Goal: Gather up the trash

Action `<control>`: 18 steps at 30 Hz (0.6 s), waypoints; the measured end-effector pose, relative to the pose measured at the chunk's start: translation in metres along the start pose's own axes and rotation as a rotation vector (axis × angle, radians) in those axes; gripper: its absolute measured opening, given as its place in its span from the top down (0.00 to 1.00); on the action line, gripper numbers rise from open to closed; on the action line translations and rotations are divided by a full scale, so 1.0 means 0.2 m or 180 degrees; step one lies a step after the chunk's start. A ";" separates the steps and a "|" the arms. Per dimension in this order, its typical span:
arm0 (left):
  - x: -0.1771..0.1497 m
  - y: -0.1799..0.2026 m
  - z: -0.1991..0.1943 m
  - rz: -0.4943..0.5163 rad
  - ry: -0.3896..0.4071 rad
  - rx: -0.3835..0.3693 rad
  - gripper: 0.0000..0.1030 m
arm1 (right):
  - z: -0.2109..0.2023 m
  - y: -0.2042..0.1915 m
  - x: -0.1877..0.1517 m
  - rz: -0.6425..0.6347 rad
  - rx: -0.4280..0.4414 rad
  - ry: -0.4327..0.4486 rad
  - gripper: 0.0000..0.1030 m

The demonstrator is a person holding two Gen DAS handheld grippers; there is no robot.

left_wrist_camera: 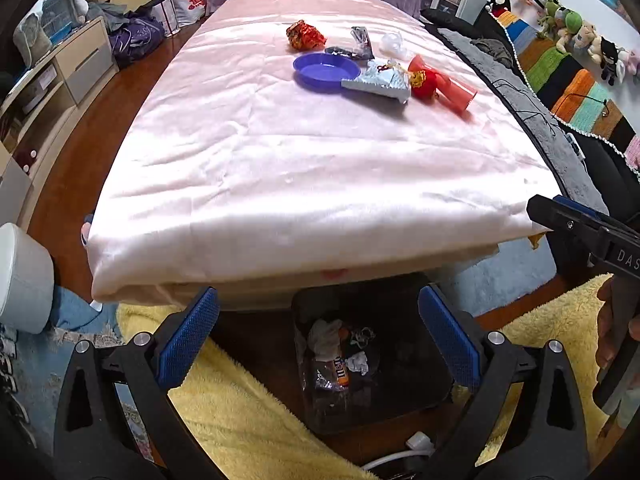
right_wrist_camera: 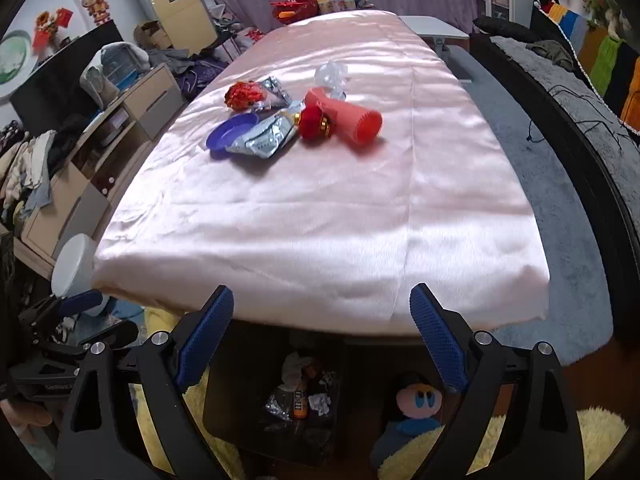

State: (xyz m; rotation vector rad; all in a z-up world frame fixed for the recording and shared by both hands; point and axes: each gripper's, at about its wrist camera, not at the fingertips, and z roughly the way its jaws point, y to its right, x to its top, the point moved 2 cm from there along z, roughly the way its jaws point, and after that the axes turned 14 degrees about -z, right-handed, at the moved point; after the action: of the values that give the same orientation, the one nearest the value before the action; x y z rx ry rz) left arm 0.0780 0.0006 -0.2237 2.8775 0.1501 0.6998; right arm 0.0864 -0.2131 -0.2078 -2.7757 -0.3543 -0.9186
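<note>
A black bin stands on the floor under the table's near edge, with wrappers and crumpled paper inside it. My left gripper hovers open and empty above the bin. My right gripper is also open and empty over the same bin. On the pink tablecloth lie a crumpled red wrapper, a blue plate, a silver bag, a dark wrapper, clear plastic, a red ornament and a red cup on its side.
A white round stool stands left of the table, past it low cabinets. A grey sofa runs along the right. A yellow fluffy rug and a plush toy lie by the bin.
</note>
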 end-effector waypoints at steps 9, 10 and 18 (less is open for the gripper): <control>0.20 0.08 0.07 0.0030 0.0015 -0.0045 0.08 | 0.10 0.17 0.15 0.0006 -0.0193 -0.0037 0.10; 0.22 0.09 0.08 0.0044 0.0021 -0.0045 0.08 | 0.10 0.18 0.16 -0.0002 -0.0199 -0.0038 0.10; 0.44 0.13 0.14 0.0023 0.0134 -0.0020 0.08 | 0.23 0.27 0.32 -0.0150 -0.0306 -0.0021 0.10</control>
State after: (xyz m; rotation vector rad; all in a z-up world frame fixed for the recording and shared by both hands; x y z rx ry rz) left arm 0.1713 -0.0164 -0.2039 2.8600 0.1428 0.7611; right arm 0.1770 -0.2416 -0.2105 -2.8693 -0.3879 -0.9619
